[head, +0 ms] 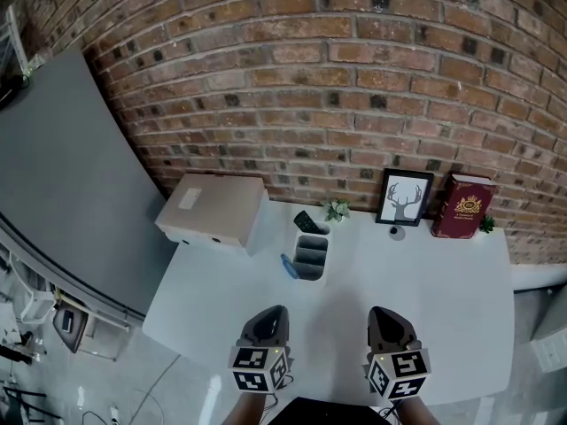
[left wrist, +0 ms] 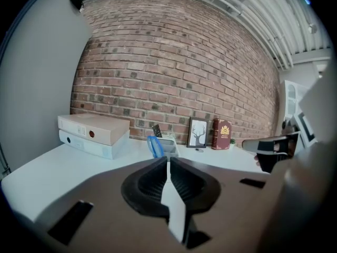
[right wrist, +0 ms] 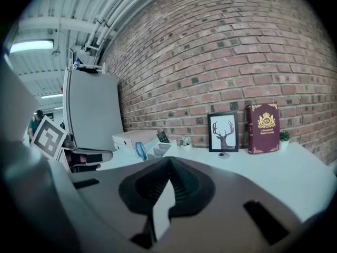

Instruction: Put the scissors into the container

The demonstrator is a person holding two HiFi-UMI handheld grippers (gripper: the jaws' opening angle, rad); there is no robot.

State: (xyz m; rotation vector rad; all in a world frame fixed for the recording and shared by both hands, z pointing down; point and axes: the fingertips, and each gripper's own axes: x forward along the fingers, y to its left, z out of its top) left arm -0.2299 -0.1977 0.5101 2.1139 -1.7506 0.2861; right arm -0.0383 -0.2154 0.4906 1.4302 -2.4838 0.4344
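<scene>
Head view: white table (head: 425, 282) pushed up against a brick wall (head: 310, 78)
Left gripper (left wrist: 167, 160): low at the near edge of the table, jaws pressed together with just a thin slit, nothing in them
Right gripper (right wrist: 168, 160): same deal, jaws closed on nothing, beside the left one
Scissors (head: 288, 266): blue handles right at the left side of the container; can't tell if they're in it or just leaning on it
Container (head: 310, 275): grey desk organizer mid-table, well apart from both grippers, remote (head: 306, 222) sticking up at its far end
Left of it: two beige box files (head: 213, 209), stacked
Along the wall: little plant (head: 336, 208), deer picture (head: 405, 197), red book (head: 462, 206) standing upright
</scene>
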